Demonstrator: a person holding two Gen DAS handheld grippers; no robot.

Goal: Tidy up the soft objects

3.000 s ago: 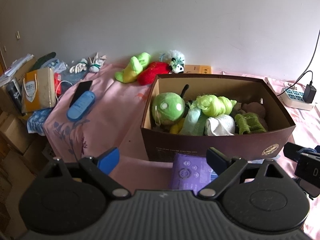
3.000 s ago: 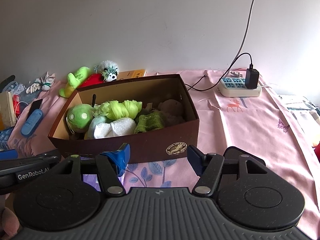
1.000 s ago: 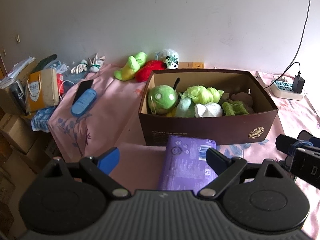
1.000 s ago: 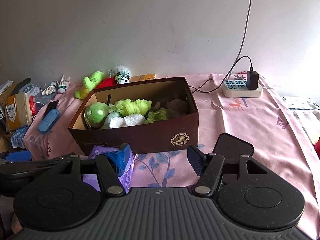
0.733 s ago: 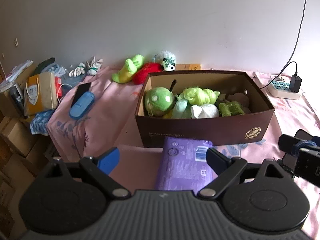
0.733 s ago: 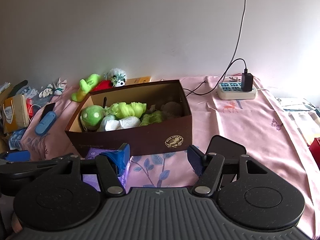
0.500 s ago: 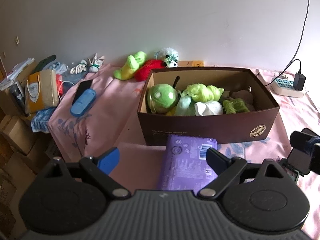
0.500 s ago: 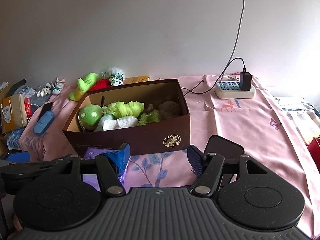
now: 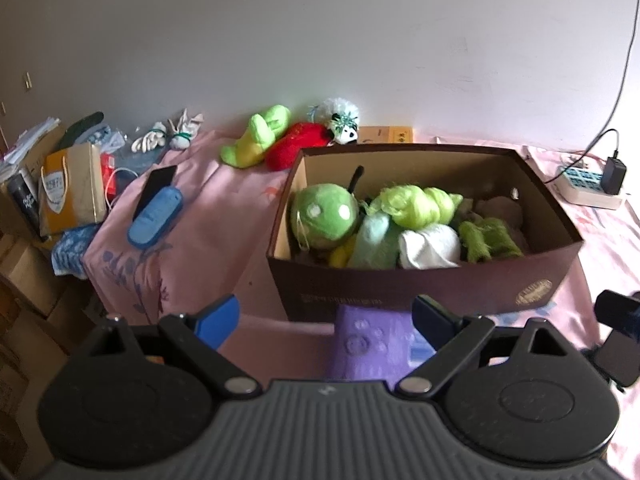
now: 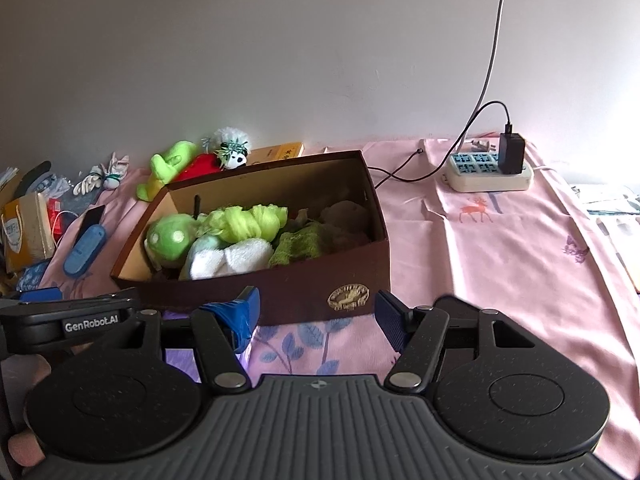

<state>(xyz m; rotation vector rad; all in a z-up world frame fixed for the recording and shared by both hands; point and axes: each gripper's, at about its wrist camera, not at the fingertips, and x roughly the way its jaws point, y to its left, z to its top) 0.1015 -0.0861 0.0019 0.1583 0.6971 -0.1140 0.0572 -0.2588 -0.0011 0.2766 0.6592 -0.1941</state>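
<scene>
Grippers you hold level and side by side, left gripper (image 9: 326,318) and right gripper (image 10: 316,312), both spread wide and empty, face the brown box (image 9: 424,286) of plush toys (image 9: 324,216), a purple pack (image 9: 370,346) lying just below your left one.

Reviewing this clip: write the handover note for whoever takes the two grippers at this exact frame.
Left gripper: open, empty, low over the purple pack that lies just in front of the box.
Right gripper: open, empty, facing the near wall of the brown box.
Done: the box already holds the green ball plush, the yellow-green cloth, the white towel and a green knit piece.
Left: the lime plush, the red plush and the panda plush lie behind the box by the wall; the purple pack is outside too.
</scene>
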